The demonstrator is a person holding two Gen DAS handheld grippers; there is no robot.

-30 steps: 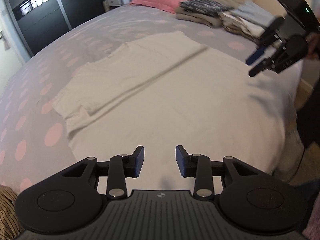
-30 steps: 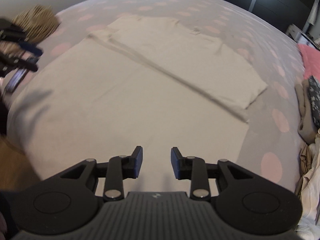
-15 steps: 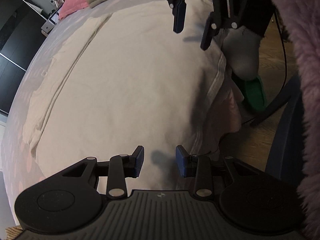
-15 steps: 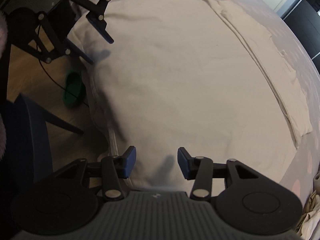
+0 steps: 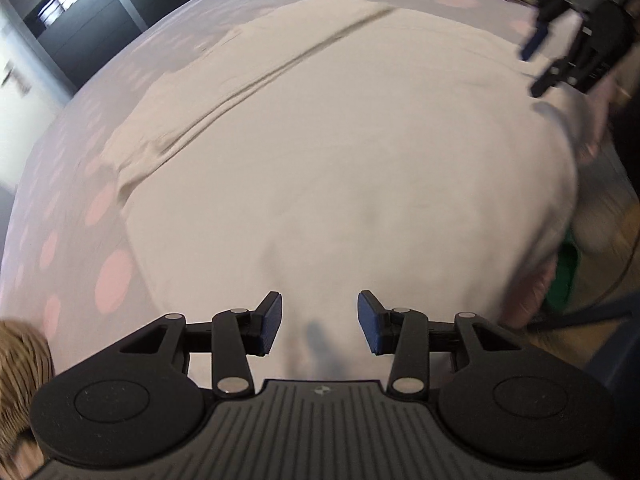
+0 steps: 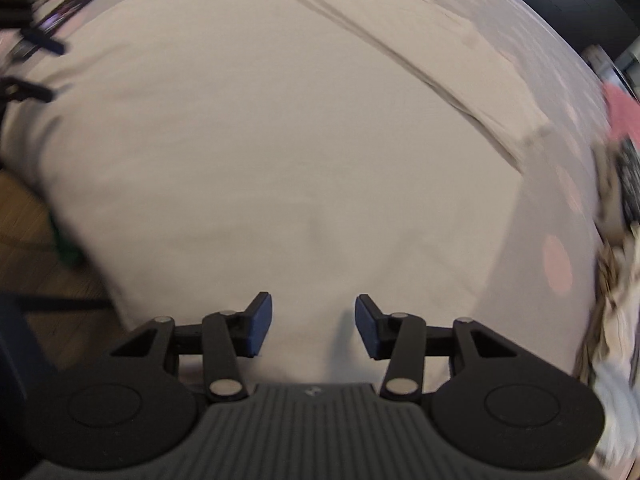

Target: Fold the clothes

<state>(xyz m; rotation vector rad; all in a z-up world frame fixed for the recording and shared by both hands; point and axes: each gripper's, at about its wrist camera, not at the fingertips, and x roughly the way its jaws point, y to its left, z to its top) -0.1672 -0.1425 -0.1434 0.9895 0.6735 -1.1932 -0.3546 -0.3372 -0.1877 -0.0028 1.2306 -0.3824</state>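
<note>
One large cream garment (image 5: 340,152) is lying spread over the bed, filling the middle of both wrist views; its far side is folded over along a long diagonal crease running from the upper centre toward the left of the frame in the left wrist view. Under it, a grey bedspread with pink dots (image 5: 60,216) is showing along the left edge of that view and down the right side of the right wrist view (image 6: 560,216). A pile of other clothes (image 6: 616,264) is sitting, blurred, at the right edge of the right wrist view.

The left gripper (image 5: 319,322) is hanging over the near part of the garment at the bottom centre of its frame; its jaws are opening, roughly half apart, with nothing between the blue pads, and whether they are touching the cloth cannot be told. The right gripper (image 6: 312,326) is standing likewise at the bottom centre of its own frame above the garment's near edge, jaws about half apart and gripping nothing. It is also appearing at the upper right of the left wrist view (image 5: 538,68), over the garment's right edge.
</note>
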